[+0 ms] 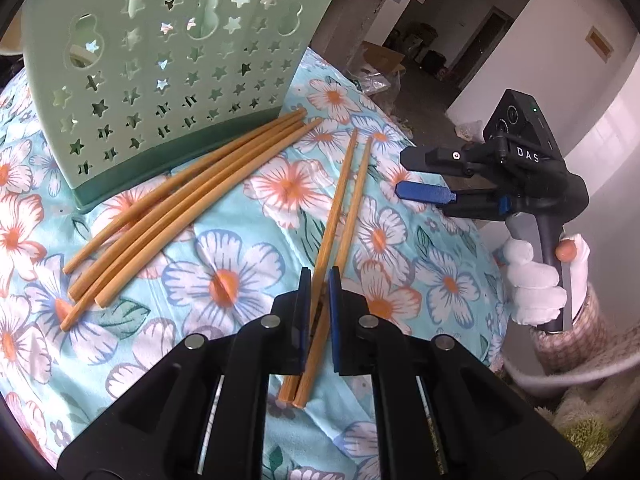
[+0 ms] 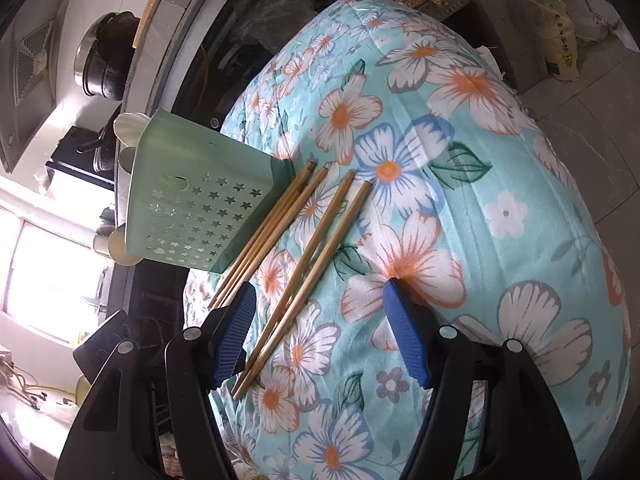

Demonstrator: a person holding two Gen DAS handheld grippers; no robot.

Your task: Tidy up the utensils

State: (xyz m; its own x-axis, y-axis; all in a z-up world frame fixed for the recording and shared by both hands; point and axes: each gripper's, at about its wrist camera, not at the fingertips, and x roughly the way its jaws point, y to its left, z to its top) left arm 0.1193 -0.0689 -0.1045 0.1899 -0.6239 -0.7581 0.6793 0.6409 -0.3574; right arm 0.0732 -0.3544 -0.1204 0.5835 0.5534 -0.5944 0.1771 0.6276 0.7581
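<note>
Left wrist view: a pale green plastic utensil holder with star-shaped holes (image 1: 176, 76) fills the upper left, standing on a turquoise cloth printed with white and orange flowers (image 1: 400, 248). Four loose bamboo chopsticks (image 1: 188, 208) lie fanned against its base. At centre, the left gripper (image 1: 319, 292) is pinched narrow on a pair of bamboo chopsticks (image 1: 340, 216) near their thick ends. At right, the right gripper (image 1: 424, 176) hangs wide, holding nothing. Chopsticks are likely light, stiff, smooth; gripped off-centre, they may pivot.
</note>
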